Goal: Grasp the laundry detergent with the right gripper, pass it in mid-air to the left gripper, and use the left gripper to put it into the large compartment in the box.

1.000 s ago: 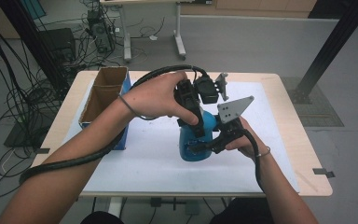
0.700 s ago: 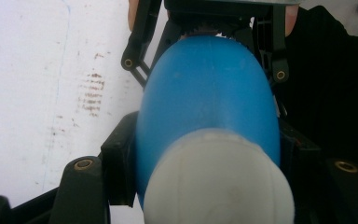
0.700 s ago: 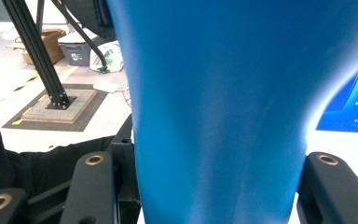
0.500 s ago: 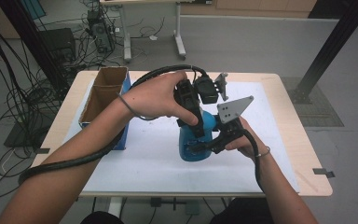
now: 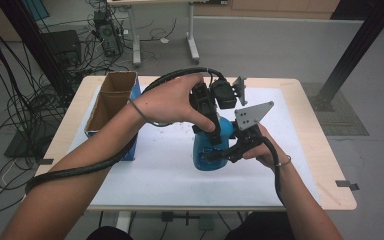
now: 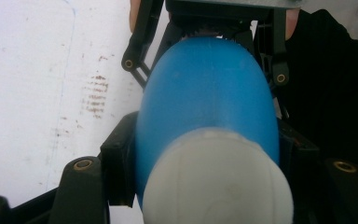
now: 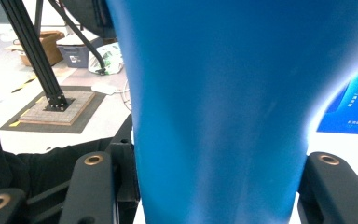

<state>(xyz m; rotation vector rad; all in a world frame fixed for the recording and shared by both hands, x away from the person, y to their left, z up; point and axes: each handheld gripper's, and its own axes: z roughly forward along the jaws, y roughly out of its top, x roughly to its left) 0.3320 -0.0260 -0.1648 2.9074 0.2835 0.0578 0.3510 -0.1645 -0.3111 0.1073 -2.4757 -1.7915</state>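
A blue bottle (image 5: 206, 156) with a white cap (image 6: 219, 182) stands upright on the white mat (image 5: 155, 165). My left gripper (image 5: 207, 122) comes down from above and is shut on the bottle's upper part; in the left gripper view its black fingers (image 6: 117, 158) press the blue shoulder (image 6: 205, 93) just below the cap. My right gripper (image 5: 226, 150) reaches in from the right side and is shut on the bottle's body. In the right gripper view the blue wall (image 7: 223, 116) sits between both jaws. The right gripper (image 6: 205, 28) also appears beyond the bottle in the left gripper view.
An open cardboard box (image 5: 111, 102) with a blue side stands at the table's left edge. The wooden table (image 5: 320, 150) borders the mat. On the floor to the right is a black frame post (image 5: 360, 45). A blue printed panel (image 7: 349, 107) lies beyond the bottle.
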